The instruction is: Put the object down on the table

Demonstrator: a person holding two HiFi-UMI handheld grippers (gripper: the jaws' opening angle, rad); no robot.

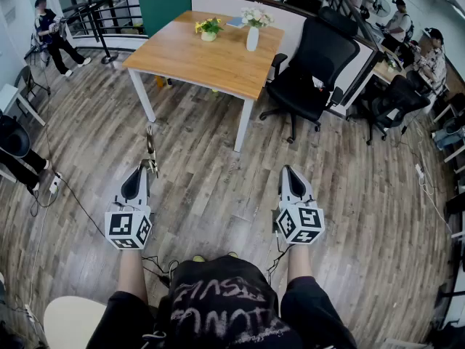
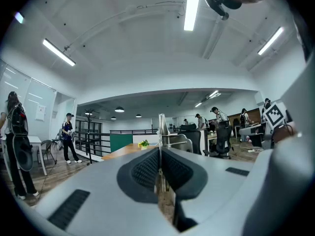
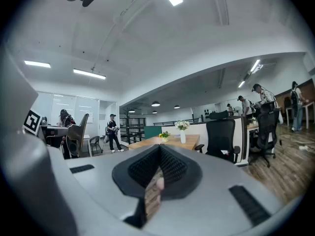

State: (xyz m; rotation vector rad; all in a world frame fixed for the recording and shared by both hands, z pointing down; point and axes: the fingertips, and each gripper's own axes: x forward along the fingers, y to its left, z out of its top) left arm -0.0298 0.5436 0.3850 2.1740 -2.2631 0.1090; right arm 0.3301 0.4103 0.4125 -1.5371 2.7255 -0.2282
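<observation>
A thin metal clip-like object point(image 1: 150, 145) sticks forward out of my left gripper point(image 1: 145, 167), whose jaws are shut on it. In the left gripper view the silvery object point(image 2: 172, 137) rises just past the closed pads point(image 2: 147, 168). My right gripper point(image 1: 289, 171) is held level beside it, jaws together with nothing between them point(image 3: 160, 150). Both hover over the wood floor, well short of the wooden table point(image 1: 218, 64), which stands ahead and slightly left.
On the table stand a white vase of flowers point(image 1: 252, 33) and a small yellow plant pot point(image 1: 208, 29). A black office chair point(image 1: 311, 71) sits at its right. A railing point(image 1: 109, 17) and a person point(image 1: 52, 35) are at far left; cables point(image 1: 65, 187) cross the floor.
</observation>
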